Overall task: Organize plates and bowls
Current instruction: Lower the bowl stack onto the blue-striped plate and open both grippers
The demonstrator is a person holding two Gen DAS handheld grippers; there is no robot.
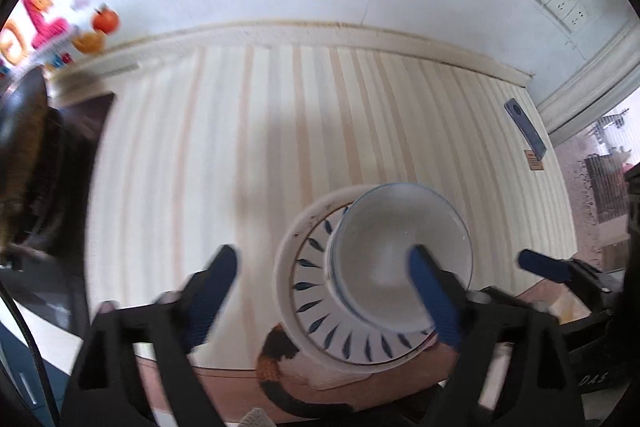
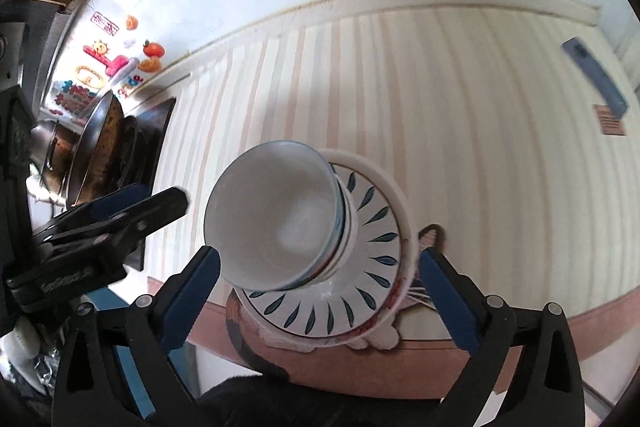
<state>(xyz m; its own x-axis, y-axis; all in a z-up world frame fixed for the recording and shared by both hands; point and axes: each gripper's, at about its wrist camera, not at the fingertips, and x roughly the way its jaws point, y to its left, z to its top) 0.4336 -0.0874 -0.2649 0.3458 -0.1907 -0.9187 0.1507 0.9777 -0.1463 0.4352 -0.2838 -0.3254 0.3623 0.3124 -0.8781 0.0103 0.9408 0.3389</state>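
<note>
The left gripper [image 1: 324, 291] is spread wide, 1 pad over the white bowl [image 1: 396, 259], seemingly not gripping it. The right gripper [image 2: 320, 287] is also wide, straddling the same stack. The bowl sits nested in the leaf-patterned plate [image 2: 360, 299], at the striped table's [image 2: 480, 147] near edge.

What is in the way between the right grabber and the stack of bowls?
Nothing visible. The right gripper is open, its fingers either side of the stacked bowls. The left gripper sits off to one side, not between them.
</note>
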